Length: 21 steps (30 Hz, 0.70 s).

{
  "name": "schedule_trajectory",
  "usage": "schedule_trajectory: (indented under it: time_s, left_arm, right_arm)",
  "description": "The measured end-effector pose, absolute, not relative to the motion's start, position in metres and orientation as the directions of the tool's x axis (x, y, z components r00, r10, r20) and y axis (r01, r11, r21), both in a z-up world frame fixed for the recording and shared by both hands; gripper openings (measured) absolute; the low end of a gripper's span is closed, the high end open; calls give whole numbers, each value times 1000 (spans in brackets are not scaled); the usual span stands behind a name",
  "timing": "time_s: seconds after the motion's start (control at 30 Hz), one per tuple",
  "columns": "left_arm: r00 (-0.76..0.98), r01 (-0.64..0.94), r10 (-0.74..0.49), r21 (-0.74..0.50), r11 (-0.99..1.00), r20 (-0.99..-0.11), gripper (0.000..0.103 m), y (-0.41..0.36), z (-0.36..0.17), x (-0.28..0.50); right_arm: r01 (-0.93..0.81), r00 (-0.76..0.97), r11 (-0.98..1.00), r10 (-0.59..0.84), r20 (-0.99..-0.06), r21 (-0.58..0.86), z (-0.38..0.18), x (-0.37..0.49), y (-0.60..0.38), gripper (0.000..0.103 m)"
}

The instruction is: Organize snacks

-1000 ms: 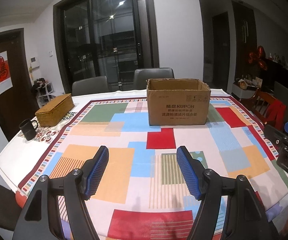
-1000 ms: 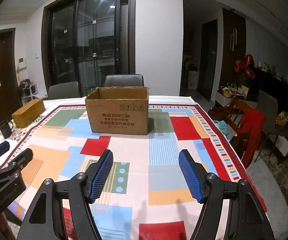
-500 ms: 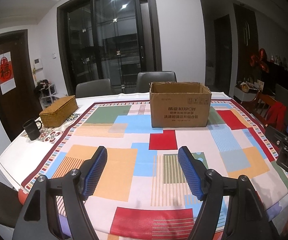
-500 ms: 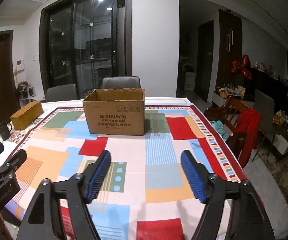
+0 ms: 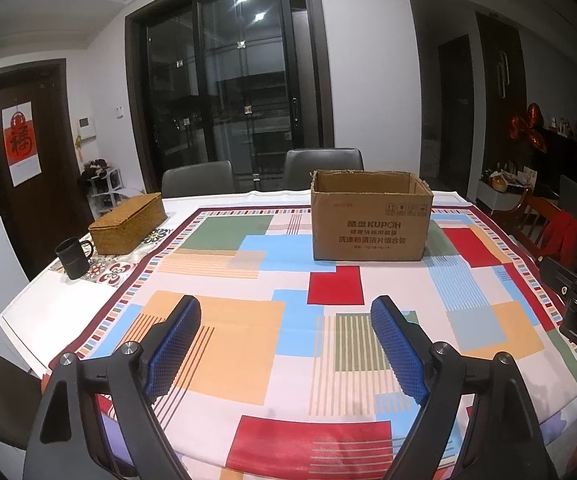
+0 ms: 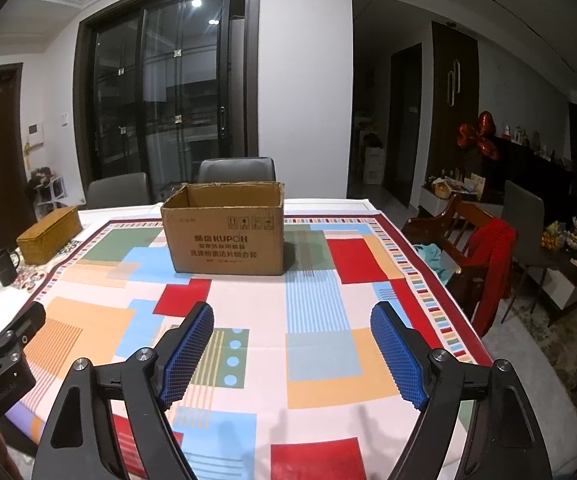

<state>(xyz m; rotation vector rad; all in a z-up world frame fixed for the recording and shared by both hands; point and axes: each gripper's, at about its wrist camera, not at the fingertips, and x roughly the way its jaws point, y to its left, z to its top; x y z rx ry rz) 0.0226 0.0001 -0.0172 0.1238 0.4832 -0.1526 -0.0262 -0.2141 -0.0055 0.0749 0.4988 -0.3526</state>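
An open brown cardboard box (image 5: 370,220) (image 6: 224,234) stands upright on the far half of the table, its inside hidden from here. No snacks show in either view. My left gripper (image 5: 286,312) hovers over the near edge of the patterned tablecloth (image 5: 232,340), its jaws opening with nothing between the blue pads. My right gripper (image 6: 292,320) hangs beside it over the near right part of the tablecloth (image 6: 320,360), jaws also opening and empty. Each gripper shows at the edge of the other's view.
A woven lidded basket (image 5: 128,222) and a black mug (image 5: 73,258) sit at the table's left end. Grey chairs (image 5: 320,168) stand behind the table. A wooden chair with a red garment (image 6: 488,256) stands off the right side.
Both grippers' jaws have spread wider. Both views have tipped up slightly, so the box sits a little lower in frame.
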Motion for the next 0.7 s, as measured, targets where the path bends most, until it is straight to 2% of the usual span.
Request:
schedule_trajectory:
  time_s: [0.7]
  left_arm:
    - [870, 178, -118, 81, 981, -478, 88, -1, -15, 22]
  right_arm:
    - [352, 820, 936, -313, -478, -11, -4, -27, -215, 82]
